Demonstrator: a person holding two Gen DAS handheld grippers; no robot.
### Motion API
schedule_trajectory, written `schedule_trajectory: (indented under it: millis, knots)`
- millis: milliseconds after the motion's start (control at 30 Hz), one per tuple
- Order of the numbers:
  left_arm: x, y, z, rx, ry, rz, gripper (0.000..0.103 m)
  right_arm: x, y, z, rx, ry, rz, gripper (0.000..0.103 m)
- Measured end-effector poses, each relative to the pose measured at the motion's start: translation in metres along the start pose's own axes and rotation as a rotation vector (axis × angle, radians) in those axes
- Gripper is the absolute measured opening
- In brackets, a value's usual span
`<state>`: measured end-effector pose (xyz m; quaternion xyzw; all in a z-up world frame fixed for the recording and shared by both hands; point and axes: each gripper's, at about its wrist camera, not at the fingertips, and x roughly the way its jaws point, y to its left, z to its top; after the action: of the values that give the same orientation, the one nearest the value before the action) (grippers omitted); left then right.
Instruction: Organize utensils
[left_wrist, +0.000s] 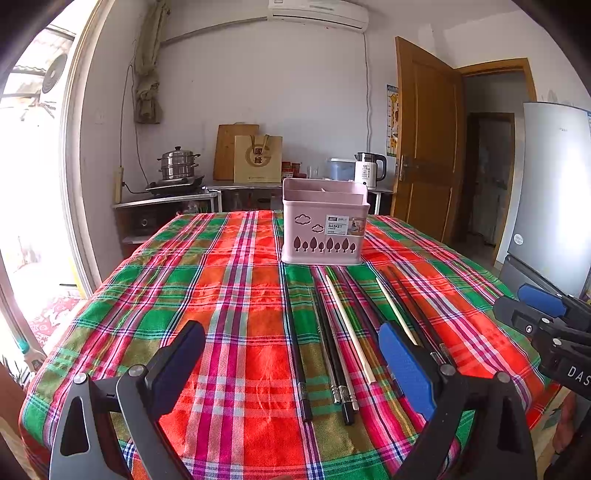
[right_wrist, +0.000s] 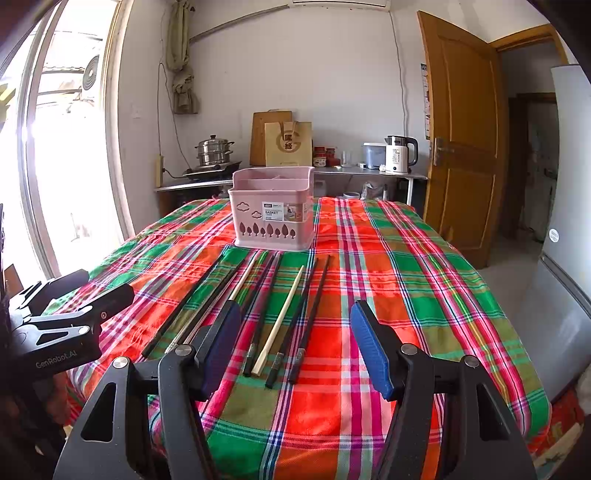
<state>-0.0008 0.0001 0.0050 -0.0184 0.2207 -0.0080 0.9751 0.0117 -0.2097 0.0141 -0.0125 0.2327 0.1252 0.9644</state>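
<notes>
hovering, both grippers (left_wrist: 291, 365) (right_wrist: 293, 339) gape above chopsticks (right_wrist: 280, 317) near basket (right_wrist: 273, 210).

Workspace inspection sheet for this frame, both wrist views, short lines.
Surface: plaid tablecloth covers the table.
Job's things: pink basket upright at the far side; chopsticks, dark and pale, lie loose in front of it.
Clutter: nothing seen on the cloth.
Grippers: left gripper open, empty; right gripper open, empty, above the chopsticks.
Cables: wall cable by the window.
Surroundings: steamer pot, kettle, door.
</notes>
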Motion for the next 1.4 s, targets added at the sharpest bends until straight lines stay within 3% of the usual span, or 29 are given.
schedule_trajectory:
  millis: [1067,1200,1400]
  knots:
    - [0.007,0.002,0.002,-0.003,0.020,-0.019,0.096,0.007,0.000,0.000,-0.004,0.015,0.007,0.063]
    - [0.019,0.004,0.009,0.016,0.039,-0.038,0.096,0.018,-0.001,0.004,-0.010,0.030,0.015,0.063]
    - [0.057,0.016,0.021,0.003,0.129,-0.042,0.096,0.041,-0.001,0.017,-0.034,0.062,0.032,0.063]
